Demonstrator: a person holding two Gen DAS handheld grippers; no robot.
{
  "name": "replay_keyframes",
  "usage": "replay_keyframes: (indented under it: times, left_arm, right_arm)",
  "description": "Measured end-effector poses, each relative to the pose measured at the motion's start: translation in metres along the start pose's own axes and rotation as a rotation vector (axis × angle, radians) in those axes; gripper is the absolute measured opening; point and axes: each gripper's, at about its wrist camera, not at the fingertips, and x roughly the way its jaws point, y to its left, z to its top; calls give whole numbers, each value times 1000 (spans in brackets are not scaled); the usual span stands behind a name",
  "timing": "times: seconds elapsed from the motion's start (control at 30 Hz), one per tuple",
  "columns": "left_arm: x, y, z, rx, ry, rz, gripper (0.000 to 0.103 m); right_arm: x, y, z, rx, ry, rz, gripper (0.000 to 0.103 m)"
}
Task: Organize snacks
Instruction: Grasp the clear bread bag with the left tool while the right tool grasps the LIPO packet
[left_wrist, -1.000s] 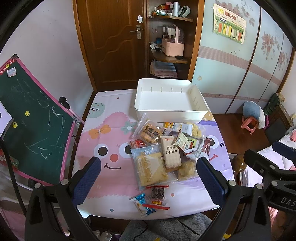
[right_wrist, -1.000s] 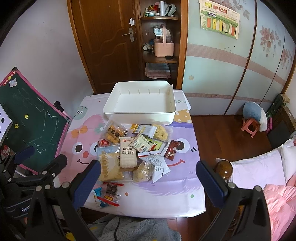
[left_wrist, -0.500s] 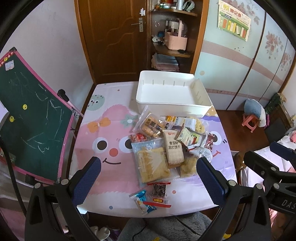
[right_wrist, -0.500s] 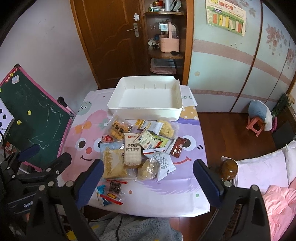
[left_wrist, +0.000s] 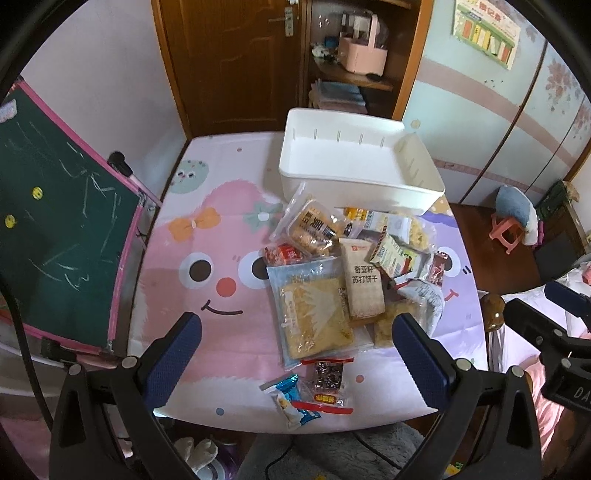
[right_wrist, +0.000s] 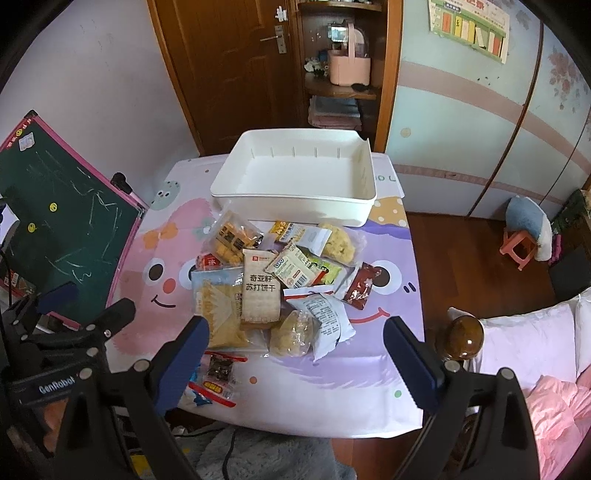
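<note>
Both wrist views look down and forward from above the near edge of the counter (left_wrist: 207, 229), well back from the white bin (left_wrist: 354, 184) at its far side. The left view sits left of the bin (right_wrist: 295, 199), the right view further right; both share bin, counter (right_wrist: 384, 354) and door.

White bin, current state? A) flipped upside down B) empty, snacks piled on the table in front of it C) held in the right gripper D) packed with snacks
B: the white bin shows a bare floor, and the snack pile lies on the table on its near side; both grippers hang open, holding nothing.
</note>
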Motion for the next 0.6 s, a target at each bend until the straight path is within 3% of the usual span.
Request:
replay_keyframes:
  times: [0.3, 0.6]
  left_arm:
    - [67, 26, 7, -50, 119, -50, 103]
    - [153, 33, -3, -59, 260, -96, 101]
  right_arm:
    - [54, -20, 10, 26, 54, 20, 95]
    - [134, -12, 28, -121, 95, -2, 94]
